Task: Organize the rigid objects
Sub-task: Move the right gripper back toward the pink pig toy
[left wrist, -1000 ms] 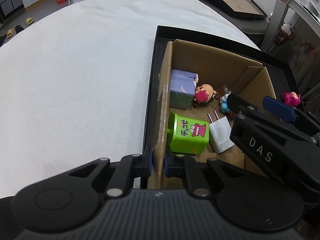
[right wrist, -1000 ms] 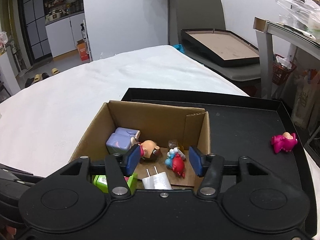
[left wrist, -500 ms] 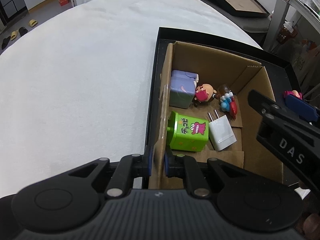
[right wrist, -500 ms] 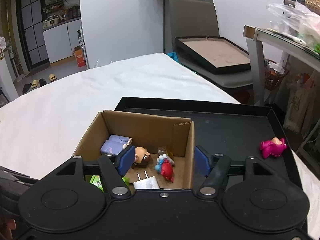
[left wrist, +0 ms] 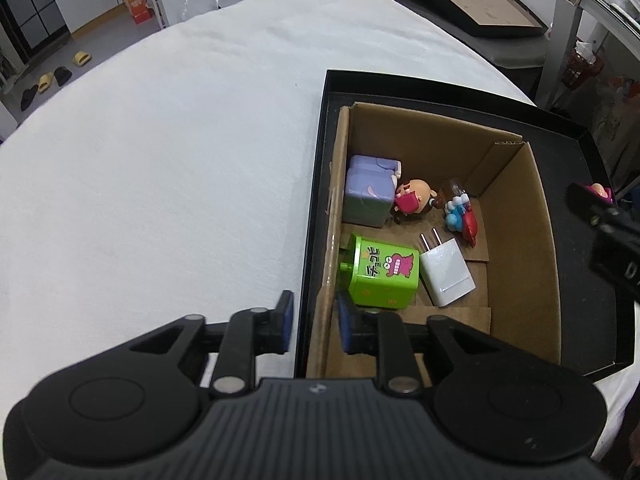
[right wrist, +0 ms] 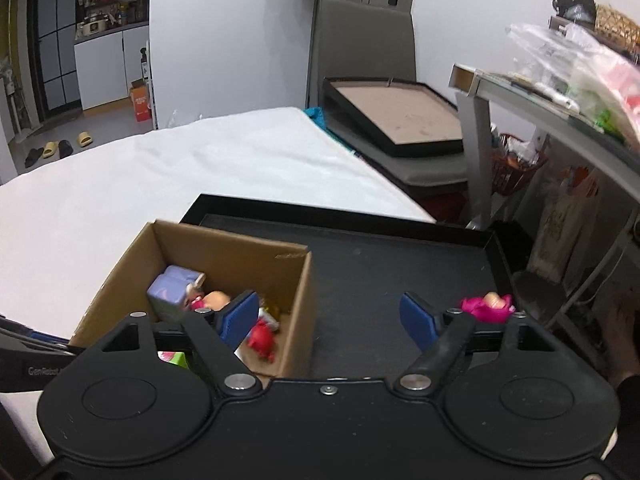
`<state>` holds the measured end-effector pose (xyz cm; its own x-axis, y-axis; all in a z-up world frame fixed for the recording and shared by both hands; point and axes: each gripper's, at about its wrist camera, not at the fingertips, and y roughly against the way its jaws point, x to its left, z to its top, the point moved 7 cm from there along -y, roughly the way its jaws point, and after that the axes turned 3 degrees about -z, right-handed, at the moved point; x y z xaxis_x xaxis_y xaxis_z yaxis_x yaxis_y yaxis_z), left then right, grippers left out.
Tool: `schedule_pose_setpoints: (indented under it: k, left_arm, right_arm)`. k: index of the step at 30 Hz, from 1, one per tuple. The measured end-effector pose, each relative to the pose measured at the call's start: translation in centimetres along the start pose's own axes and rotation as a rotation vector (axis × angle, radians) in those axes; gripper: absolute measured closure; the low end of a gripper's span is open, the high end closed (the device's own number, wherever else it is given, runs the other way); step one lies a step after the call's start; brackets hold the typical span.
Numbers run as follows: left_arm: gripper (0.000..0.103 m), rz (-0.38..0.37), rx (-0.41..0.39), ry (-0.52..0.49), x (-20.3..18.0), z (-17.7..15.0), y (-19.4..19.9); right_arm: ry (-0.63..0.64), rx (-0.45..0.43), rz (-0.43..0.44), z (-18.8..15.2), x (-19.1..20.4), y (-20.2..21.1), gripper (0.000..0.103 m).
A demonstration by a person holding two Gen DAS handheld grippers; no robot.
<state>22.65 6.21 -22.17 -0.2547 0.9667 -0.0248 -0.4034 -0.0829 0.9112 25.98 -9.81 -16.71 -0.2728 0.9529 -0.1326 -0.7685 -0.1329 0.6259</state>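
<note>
A cardboard box [left wrist: 516, 216] stands in a black tray [left wrist: 596, 312] on the white table. In it lie a green toy box [left wrist: 380, 272], a white charger [left wrist: 446, 272], a lilac box [left wrist: 366, 194], a small figure [left wrist: 412, 200] and a red-blue toy [left wrist: 462, 216]. My left gripper [left wrist: 314, 322] straddles the box's left wall, pads slightly apart from it. My right gripper [right wrist: 330, 316] is open and empty above the tray, right of the box [right wrist: 236, 256]. A pink toy [right wrist: 486, 306] lies on the tray beside its right finger; it also shows in the left wrist view [left wrist: 598, 192].
The white table [left wrist: 160, 160] stretches left and far. A chair with a second black tray [right wrist: 400, 120] stands beyond the table. A grey shelf [right wrist: 540, 104] with bags stands on the right.
My right gripper has pulled out of the box, moved right over the tray and opened wider. My left gripper's jaws have loosened on the box wall.
</note>
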Motion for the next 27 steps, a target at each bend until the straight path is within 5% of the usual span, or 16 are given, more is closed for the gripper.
schedule_pose_setpoints:
  k: [2,8,27]
  left_arm:
    - [0.063,0.017,-0.008,-0.001,0.0,0.2,0.2]
    - [0.054,0.047,-0.028,-0.009,0.0,0.9,0.7]
    - [0.052,0.101,-0.065,-0.045,-1.9,2.4,0.7]
  right_arm:
    - [0.011,-0.004,-0.013,0.1,-0.8,0.0,0.024]
    - [0.005,-0.008,-0.044,-0.1,-3.4,-0.9,0.024]
    - [-0.113,0.001,-0.188,-3.1,-10.1,-6.9,0.024]
